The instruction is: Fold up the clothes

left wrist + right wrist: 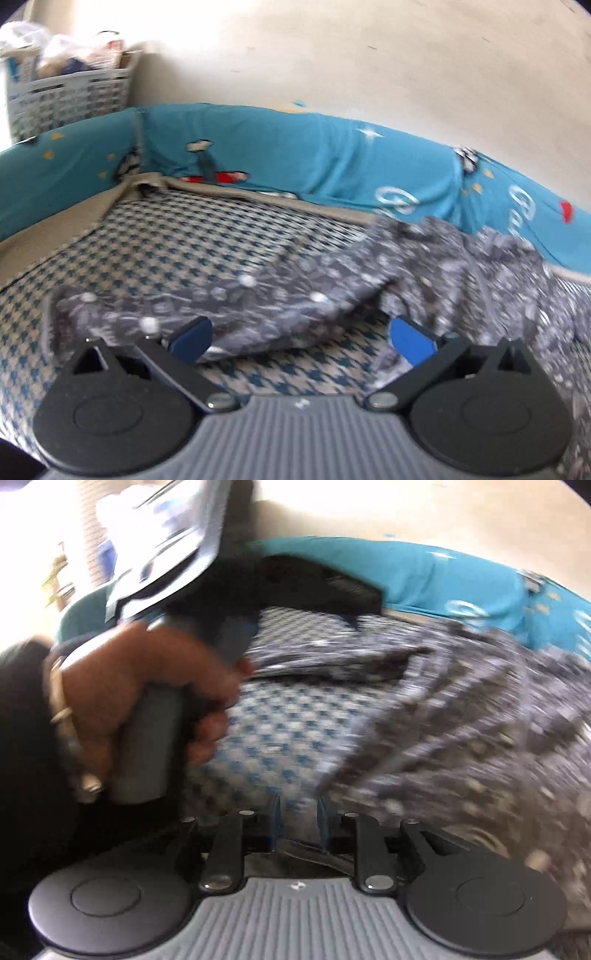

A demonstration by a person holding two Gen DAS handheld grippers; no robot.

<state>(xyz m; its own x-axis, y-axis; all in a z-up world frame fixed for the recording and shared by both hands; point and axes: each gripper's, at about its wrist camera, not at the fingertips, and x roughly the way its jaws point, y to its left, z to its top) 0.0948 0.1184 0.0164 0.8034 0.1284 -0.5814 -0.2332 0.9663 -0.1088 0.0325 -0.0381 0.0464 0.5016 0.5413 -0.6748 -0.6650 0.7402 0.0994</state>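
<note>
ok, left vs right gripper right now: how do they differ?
Left gripper has its jaws spread wide, nothing between them; right gripper has them close together, with only a narrow gap. Left faces the grey printed garment; the garment lies to the right gripper's right. Both have blue pads and sit over the checked bedcover.

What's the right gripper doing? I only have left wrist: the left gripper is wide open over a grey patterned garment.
Observer: The right gripper has its fingers nearly together. The checked sheet shows through the narrow gap.
Operator: Is it holding the garment?
Observer: Cannot tell, it's blurred. The grey garment comes right up to one finger, but no cloth shows in the gap.
Operator: Anything on the left gripper from that side?
Observer: A hand wearing bangles grips the handle of the left gripper, which reaches out above the garment's far edge.
</note>
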